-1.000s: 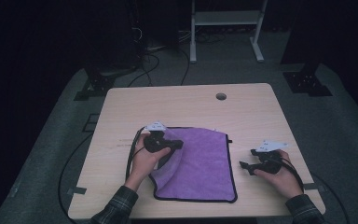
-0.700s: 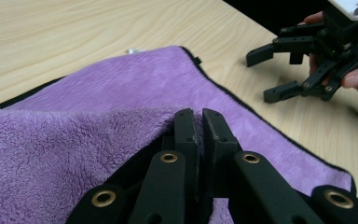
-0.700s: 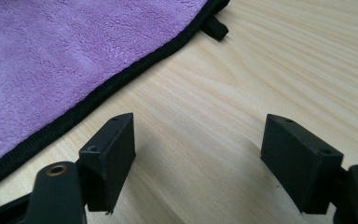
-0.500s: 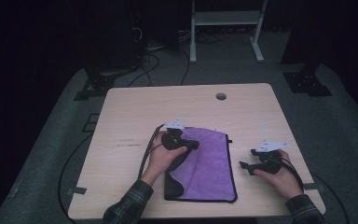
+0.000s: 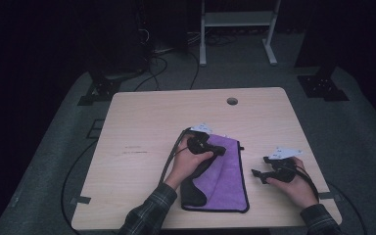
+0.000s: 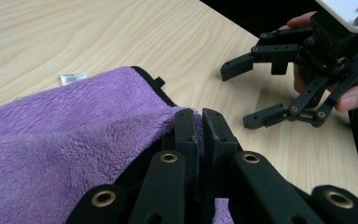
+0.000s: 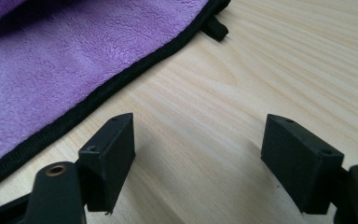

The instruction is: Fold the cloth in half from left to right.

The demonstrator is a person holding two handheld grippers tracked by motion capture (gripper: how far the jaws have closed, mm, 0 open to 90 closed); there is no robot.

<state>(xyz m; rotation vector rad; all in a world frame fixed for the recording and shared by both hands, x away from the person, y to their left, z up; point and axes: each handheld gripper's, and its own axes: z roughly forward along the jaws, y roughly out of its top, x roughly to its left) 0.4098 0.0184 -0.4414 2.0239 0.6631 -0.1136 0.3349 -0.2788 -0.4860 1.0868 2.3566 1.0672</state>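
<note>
A light wooden table (image 5: 142, 122) is seen from above, with a person's two forearms coming in from the bottom edge, each hand holding a black two-jaw gripper. A purple fleece cloth (image 5: 227, 171) with black edging lies on the near half of the table, a little right of centre. Its left part is folded over toward the right, so the dark underside shows along the near left corner.

The left gripper (image 5: 215, 150) sits over the top middle of the cloth, held by the left hand (image 5: 186, 164) in a plaid sleeve (image 5: 144, 218). In the left gripper view, its jaws are pressed together with the lifted edge of the purple cloth (image 6: 74, 149) pinched between them, the fabric draping away to the left. A small white label (image 6: 72, 78) shows at the cloth's far edge, and a short black loop (image 6: 158, 82) sticks out from its border.

The right gripper (image 5: 259, 172) rests on bare wood just to the right of the cloth, apart from it, held by the right hand (image 5: 298, 183). Its jaws stand wide with nothing between them; the right gripper view shows bare table (image 7: 242, 93) in the gap, with the cloth's black-trimmed edge (image 7: 88, 56) running diagonally just beyond the jaw tips.

A round cable hole (image 5: 232, 101) sits near the table's far edge.
</note>
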